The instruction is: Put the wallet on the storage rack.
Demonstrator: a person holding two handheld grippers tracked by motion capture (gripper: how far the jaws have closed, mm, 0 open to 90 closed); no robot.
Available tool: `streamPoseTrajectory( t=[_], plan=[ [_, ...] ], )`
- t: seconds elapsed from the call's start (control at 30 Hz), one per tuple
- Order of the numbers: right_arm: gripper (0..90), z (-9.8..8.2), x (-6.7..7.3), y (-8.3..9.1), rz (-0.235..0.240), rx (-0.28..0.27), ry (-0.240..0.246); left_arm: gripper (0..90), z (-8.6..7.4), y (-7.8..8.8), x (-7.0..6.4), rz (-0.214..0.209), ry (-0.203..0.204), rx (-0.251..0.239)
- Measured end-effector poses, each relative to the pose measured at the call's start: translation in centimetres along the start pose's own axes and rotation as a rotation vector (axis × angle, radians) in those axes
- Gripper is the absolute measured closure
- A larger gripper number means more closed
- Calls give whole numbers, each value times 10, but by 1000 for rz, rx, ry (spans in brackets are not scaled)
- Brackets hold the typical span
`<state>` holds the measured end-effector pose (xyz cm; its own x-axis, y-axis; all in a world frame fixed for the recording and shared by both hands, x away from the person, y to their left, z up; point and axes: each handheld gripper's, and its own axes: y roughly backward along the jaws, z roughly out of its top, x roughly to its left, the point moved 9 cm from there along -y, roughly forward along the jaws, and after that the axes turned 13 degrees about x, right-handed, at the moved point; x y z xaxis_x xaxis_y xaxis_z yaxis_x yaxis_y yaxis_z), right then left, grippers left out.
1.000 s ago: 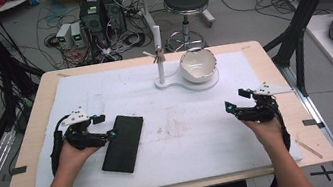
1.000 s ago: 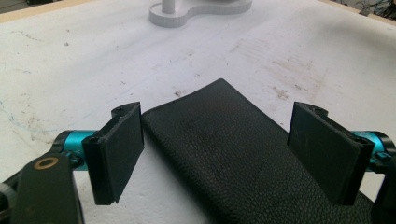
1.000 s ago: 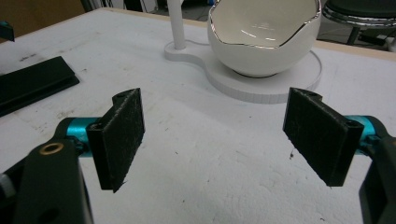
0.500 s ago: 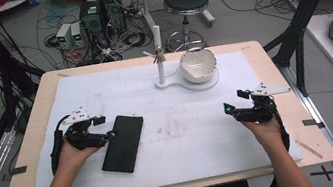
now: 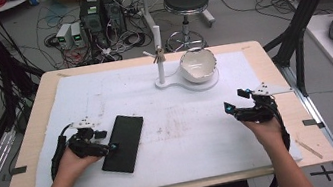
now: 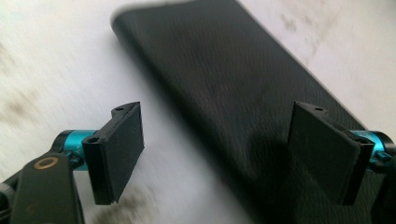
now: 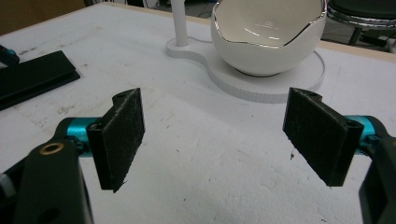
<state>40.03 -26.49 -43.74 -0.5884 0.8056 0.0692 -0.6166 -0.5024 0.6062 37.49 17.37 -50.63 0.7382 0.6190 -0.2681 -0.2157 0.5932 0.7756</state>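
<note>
Fingers (image 6: 122, 147) of the left gripper (image 6: 224, 154) straddle the black slab's (image 6: 233, 93) near edge, untouched.

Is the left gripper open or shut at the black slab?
Open. The left gripper has its fingers spread wide, straddling one edge of the flat black slab without clamping it.

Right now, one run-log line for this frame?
left gripper: open, at black slab | right gripper: open, empty, over mat | bowl: on stand
</note>
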Motion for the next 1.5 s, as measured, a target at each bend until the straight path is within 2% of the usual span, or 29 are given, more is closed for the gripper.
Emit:
streamPoseTrajectory(
  t=[0.17, 0.3, 0.33, 0.37, 0.4, 0.43, 0.53, 0.63, 0.7, 0.73, 0.77, 0.8, 0.83, 0.87, 0.93, 1.07, 1.17, 1.27, 1.4, 1.5],
  plan=[
    [211, 1, 1, -3, 5, 6, 5, 184, -6, 1, -8, -1, -7, -12],
    [211, 2, 4, -6, 11, 11, 16, 189, -5, -1, -10, 36, 29, -7],
    [212, 3, 6, -7, 10, 13, 19, 228, -4, -2, -12, 49, 32, 6],
    [212, 3, 6, -7, 10, 13, 19, 228, -4, -2, -14, 36, 33, 9],
    [211, 2, 6, -7, 10, 15, 19, 286, -4, -2, -17, 19, 36, 10],
    [212, 2, 7, -8, 7, 18, 24, 305, -4, -2, -17, 18, 37, 6],
    [211, 2, 7, -8, 7, 18, 23, 324, -4, -1, -15, 1, 41, 5],
    [212, 2, 8, -8, 7, 19, 23, 487, -4, 1, -13, -36, 71, 4],
    [212, 2, 8, -8, 8, 20, 27, 518, -4, 0, -15, -63, 81, 4],
    [212, 2, 8, -8, 8, 19, 30, 587, -3, 0, -17, -66, 68, -1],
    [212, 2, 8, -8, 8, 19, 30, 587, -2, 0, -19, -63, 55, -8],
    [212, 3, 8, -8, 9, 14, 29, 655, -1, 0, -19, -64, 40, -17],
    [212, 3, 8, -8, 9, 14, 29, 655, 0, 1, -20, -67, 32, -24],
    [212, 3, 7, -7, 8, 14, 25, 701, 1, 1, -19, -73, 27, -30],
    [212, 3, 7, -7, 10, 14, 22, 712, 2, 1, -19, -95, 26, -42],
    [212, 3, 8, -7, 14, 9, 33, 758, 11, 9, -24, -157, -2, -105],
    [212, 4, 8, -7, 14, 7, 28, 782, 19, 17, -31, -155, -25, -160],
    [212, 4, 8, -7, 21, 6, 29, 799, 29, 25, -40, -158, -70, -215],
    [212, 4, 10, -6, 27, 5, 32, 810, 39, 34, -51, -171, -129, -255],
    [212, 4, 11, -6, 34, 2, 34, 811, 44, 38, -56, -182, -137, -287]
  ],
)
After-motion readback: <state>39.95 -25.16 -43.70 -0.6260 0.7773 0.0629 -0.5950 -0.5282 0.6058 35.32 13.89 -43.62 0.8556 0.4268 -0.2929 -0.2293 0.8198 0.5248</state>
